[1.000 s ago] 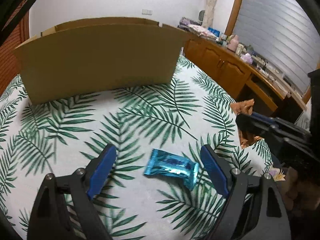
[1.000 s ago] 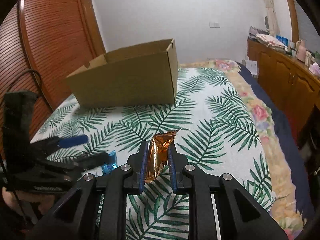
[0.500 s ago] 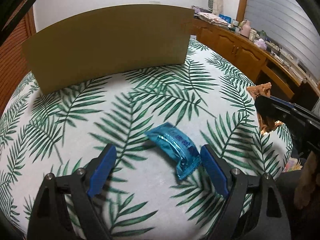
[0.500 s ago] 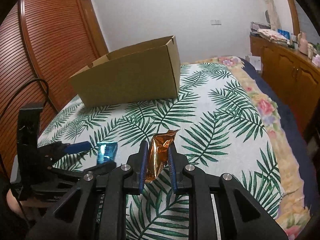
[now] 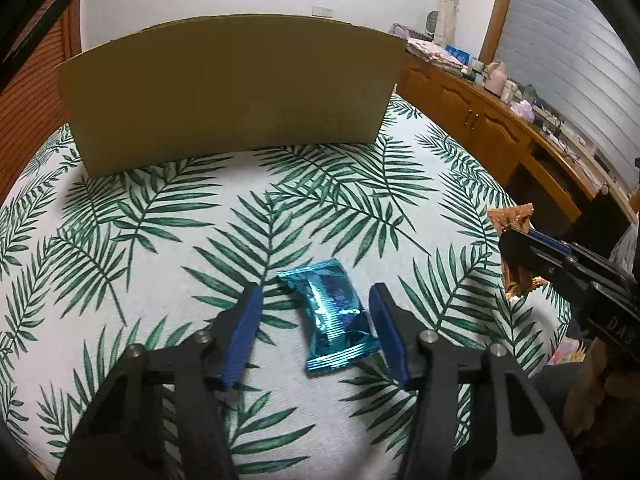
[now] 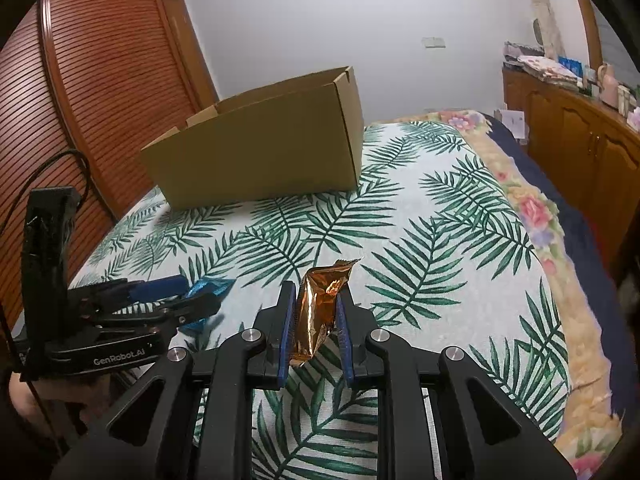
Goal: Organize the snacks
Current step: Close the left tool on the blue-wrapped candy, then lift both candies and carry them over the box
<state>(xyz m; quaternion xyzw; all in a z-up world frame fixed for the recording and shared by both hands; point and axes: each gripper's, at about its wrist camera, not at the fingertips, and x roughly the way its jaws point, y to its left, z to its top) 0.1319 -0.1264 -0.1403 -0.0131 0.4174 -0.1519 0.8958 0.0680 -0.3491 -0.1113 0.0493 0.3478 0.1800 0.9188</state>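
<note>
Left gripper (image 5: 314,312) closing around blue foil snack packet (image 5: 334,316) lying on palm-leaf bedspread (image 5: 160,216) — jaws just narrowed, right pad touching, left pad apart. Right gripper (image 6: 314,312) pinching copper foil packet (image 6: 320,304). Risk: slick wrapper skidding sideways under one-sided contact, missing cardboard box (image 5: 228,92).

A cardboard box (image 5: 228,92) stands at the far end of the bed (image 5: 160,208). Nearer, a snack packet (image 5: 334,314) lies on the bedspread between the jaws of the left hand-held gripper (image 5: 314,320), close by the right-hand one. To its right, the right hand-held gripper (image 6: 316,314) holds a second packet (image 6: 320,308) above the bed. A cabinet (image 6: 580,136) runs along the bed's right side.
</note>
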